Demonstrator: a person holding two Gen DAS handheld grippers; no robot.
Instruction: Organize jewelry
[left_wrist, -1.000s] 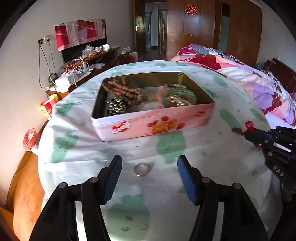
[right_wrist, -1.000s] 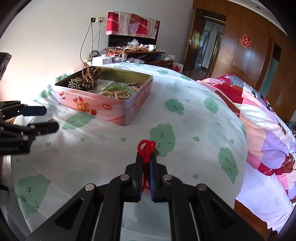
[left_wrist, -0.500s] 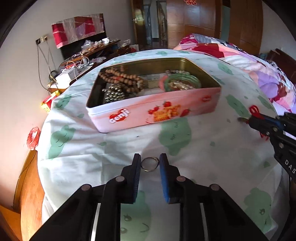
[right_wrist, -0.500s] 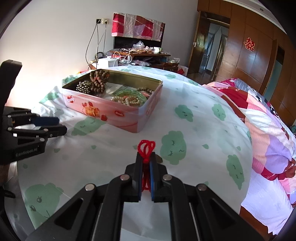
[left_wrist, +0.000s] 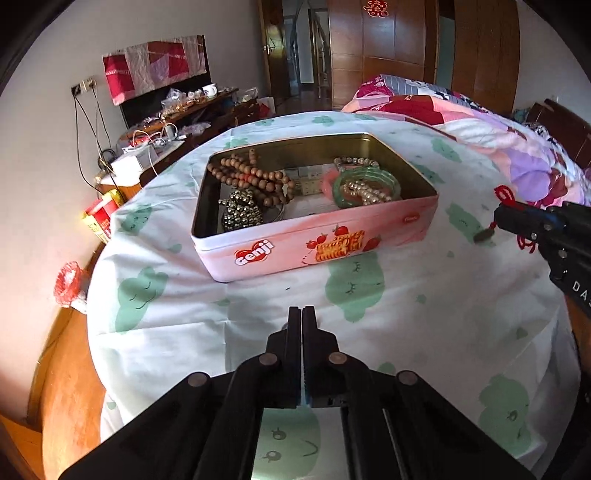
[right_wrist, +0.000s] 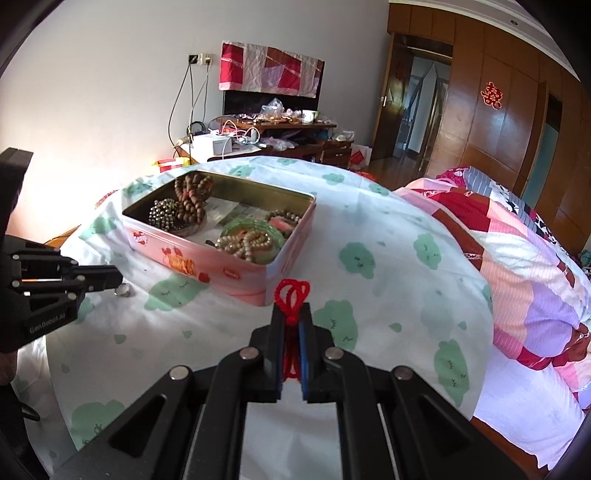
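Left gripper (left_wrist: 302, 314) clamped on the small silver metal ring (right_wrist: 123, 290), low over the cloud-print cloth surface (left_wrist: 406, 314); right gripper (right_wrist: 291, 314) pinching the soft red knotted cord charm (right_wrist: 291, 291), lifted. Both are light, the ring slippery, so grip its rim. The open pink biscuit tin (left_wrist: 317, 243) sits just ahead; mind its raised wall.

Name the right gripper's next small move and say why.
Probably carry it forward and up, over the near rim of the pink tin. The right gripper is shut on the red cord charm. The open tin sits just ahead and holds bead strings, and the charm is not yet above it.
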